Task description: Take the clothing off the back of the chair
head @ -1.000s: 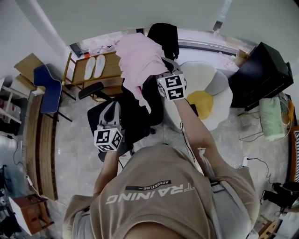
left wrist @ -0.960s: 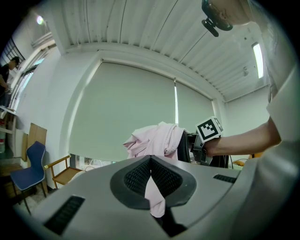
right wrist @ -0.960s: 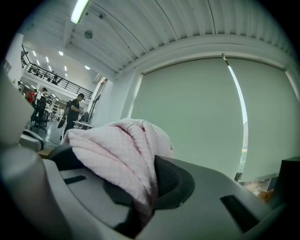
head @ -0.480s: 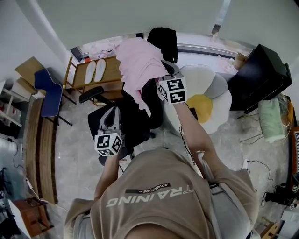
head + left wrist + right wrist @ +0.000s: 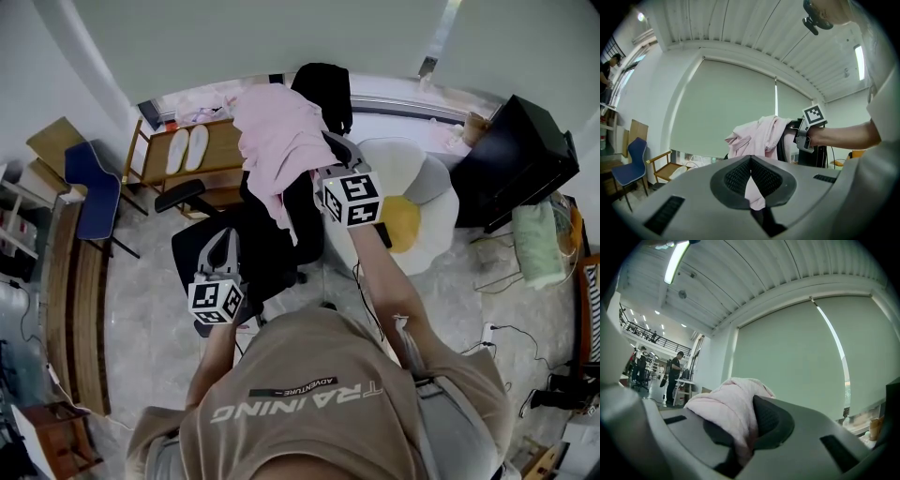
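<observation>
Pale floor [image 5: 150, 300], office corner, roller blind [image 5: 726, 108] down behind; black office chair [image 5: 272, 253] sits just ahead of the person, wooden bench [image 5: 225, 141] with slippers [image 5: 187, 139] beyond it, flower-shaped rug [image 5: 427, 202] to the right; pink garment [image 5: 277, 131] is bunched high over the chair's backrest [image 5: 307, 211], upper fold in the right tool [image 5: 330, 161], loose tail hanging down the backrest's front; can't tell whether the tail touches the backrest or only hangs before it; right tool is clamped on a thick fold of the pink cloth, which spills out on the left of the pads in its own view; left tool [image 5: 223, 240] is low over the seat [image 5: 192, 248], well apart from the garment, jaws together, nothing in them; pink seen past its pads is just the garment further off.

Step in hand, as I read it: lift-off, mostly done, tail not yet clear; to do it well: hold the clamp firm, since a fold that thick could creep out; go straight up till the tail's end is above the backrest top, only then draw toward the body; pulling sideways early risks a snag on the backrest edge or armrest [image 5: 180, 193], and the chair looks free to swivel or roll; left tool could open and take the tail to stop it dragging.
</observation>
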`<state>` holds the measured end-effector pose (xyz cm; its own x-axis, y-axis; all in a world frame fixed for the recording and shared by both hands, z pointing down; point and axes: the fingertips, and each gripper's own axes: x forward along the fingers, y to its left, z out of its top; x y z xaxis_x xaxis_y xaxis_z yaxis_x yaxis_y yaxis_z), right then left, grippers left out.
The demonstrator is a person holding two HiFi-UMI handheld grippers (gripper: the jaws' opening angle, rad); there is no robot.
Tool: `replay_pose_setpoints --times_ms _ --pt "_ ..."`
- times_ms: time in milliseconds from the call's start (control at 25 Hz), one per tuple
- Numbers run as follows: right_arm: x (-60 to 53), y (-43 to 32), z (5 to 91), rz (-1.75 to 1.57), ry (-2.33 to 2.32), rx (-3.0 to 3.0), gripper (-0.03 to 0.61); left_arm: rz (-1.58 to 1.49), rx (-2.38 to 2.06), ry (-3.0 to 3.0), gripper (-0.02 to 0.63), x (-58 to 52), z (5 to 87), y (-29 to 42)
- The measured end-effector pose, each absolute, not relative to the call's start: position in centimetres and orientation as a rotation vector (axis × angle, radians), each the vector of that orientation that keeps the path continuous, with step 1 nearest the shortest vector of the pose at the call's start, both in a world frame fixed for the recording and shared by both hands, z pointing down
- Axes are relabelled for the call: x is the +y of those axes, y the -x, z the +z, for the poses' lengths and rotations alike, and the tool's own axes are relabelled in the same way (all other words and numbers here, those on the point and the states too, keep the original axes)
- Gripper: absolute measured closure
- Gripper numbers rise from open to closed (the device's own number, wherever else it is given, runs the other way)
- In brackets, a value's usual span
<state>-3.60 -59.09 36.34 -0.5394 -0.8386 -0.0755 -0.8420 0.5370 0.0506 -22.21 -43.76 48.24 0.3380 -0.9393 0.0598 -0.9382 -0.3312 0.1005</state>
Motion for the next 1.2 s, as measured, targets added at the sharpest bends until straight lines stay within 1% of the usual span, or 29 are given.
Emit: replay_pose_setpoints --times_ms 320,480,840,1200 --pt "-56.0 3.9 34.8 0.103 1.471 2.648 0.526 0.017 -1.652 -2.53 0.6 -43.2 47.7 23.2" --pt "-53.5 4.0 34.6 0.15 1.449 2.645 0.526 0.05 -1.616 -2.575 0.6 -42.7 48.5 23.2" --pt "-49.0 2.2 33.8 0.169 1.415 2.656 0.526 0.037 -1.533 -2.568 0.601 -40.5 50.5 20.5" --pt "-45.3 0.6 34.3 0.132 1.326 2.682 0.528 0.027 -1.622 -2.562 0.601 -37.4 49.2 18.8"
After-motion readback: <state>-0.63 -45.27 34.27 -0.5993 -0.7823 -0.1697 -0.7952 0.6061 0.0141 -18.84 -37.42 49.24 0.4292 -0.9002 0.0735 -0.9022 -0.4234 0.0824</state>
